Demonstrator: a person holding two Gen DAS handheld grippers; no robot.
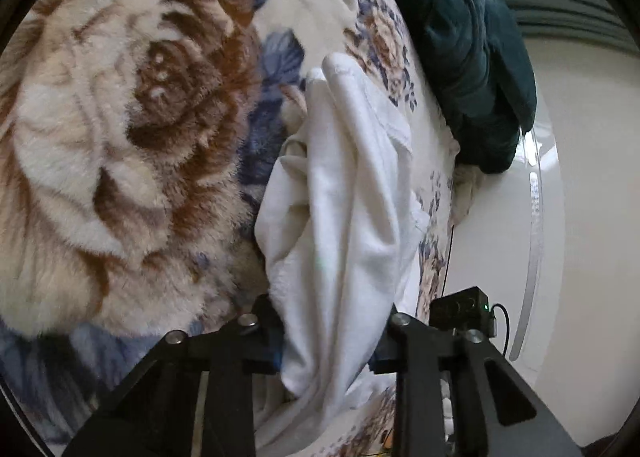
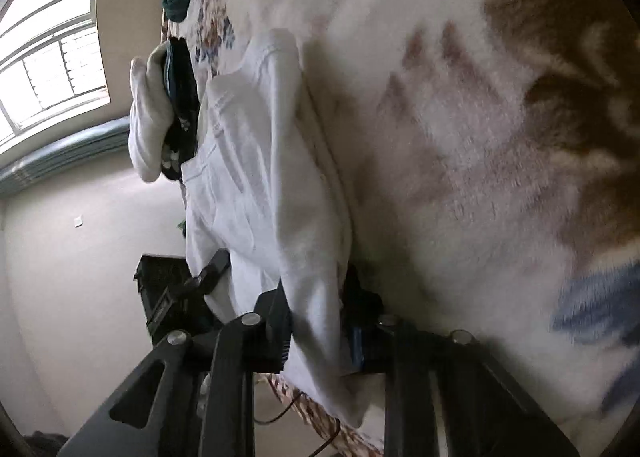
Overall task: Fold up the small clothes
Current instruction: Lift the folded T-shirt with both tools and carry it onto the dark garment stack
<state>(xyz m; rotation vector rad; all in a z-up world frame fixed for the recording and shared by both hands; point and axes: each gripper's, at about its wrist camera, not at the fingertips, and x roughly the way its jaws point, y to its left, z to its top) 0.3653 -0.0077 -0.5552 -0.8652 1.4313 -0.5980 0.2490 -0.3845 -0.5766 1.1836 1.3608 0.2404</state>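
The left gripper (image 1: 326,341) has its two jaws on either side of a bunched white cloth (image 1: 344,193), low in the middle of the left wrist view, and it looks like it is pinching that cloth. The right gripper (image 2: 320,333) does the same thing at the bottom middle of the right wrist view, where the white cloth (image 2: 260,177) runs up and away toward the upper left. So both grippers hold the same small piece of clothing, and it hangs bunched between them, just above the blanket.

What could go wrong? The cloth is soft and slippery, so it may slide out of a jaw if one gripper pulls harder than the other. It is also scrunched into long folds, so a fold made now may come out crooked or lumpy. The fluffy blanket could grab the cloth and drag it when it is laid down.

The surface is a fuzzy blanket (image 1: 120,137) with big brown and cream roses and blue leaves. A dark green garment (image 1: 460,49) lies at the upper right of the left wrist view. In the right wrist view, white socks (image 2: 148,117) and a dark item sit by the blanket's edge at the left. A bright window (image 2: 52,57) fills the upper left, with a pale wall (image 2: 80,249) below it.
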